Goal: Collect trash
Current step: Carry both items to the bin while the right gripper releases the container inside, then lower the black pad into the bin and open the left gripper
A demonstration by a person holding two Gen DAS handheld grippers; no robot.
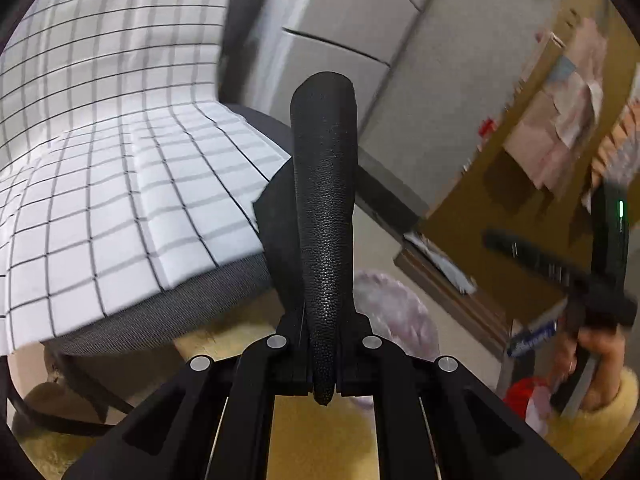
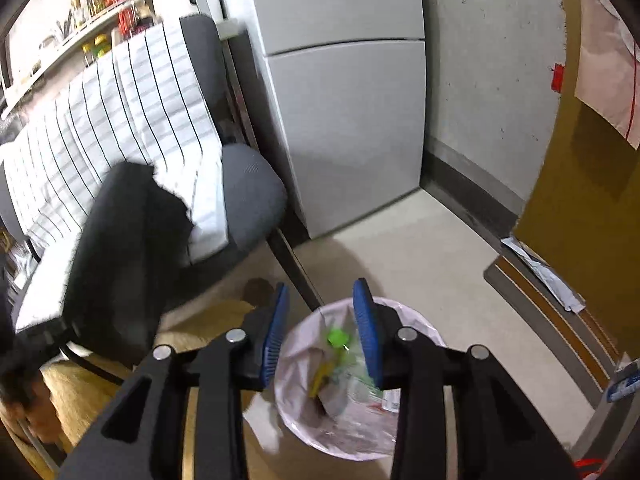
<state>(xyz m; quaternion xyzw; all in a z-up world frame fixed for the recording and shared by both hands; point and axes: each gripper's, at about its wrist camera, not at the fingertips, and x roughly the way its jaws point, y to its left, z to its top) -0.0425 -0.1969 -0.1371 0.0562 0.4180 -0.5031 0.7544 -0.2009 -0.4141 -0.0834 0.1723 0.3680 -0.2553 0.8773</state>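
The left gripper (image 1: 324, 360) pinches a black wrapper (image 1: 324, 200) (it sticks up tall between the fingers). The right gripper (image 2: 322, 332) has its blue pads (image 2: 276, 336) spread wide, holding nothing, right above the bin (image 2: 296, 408). The bin has trash (image 2: 340, 368) inside. A chair (image 2: 248, 196) stands beside it.

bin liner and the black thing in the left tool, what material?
Bin liner: thin translucent plastic film, pale pink-white, crinkled, contents showing through. Black thing clamped in the left tool: pebbled, slightly shiny surface like faux leather or textured plastic; a thin flap behind it suggests a flexible sheet. Can't confirm which.
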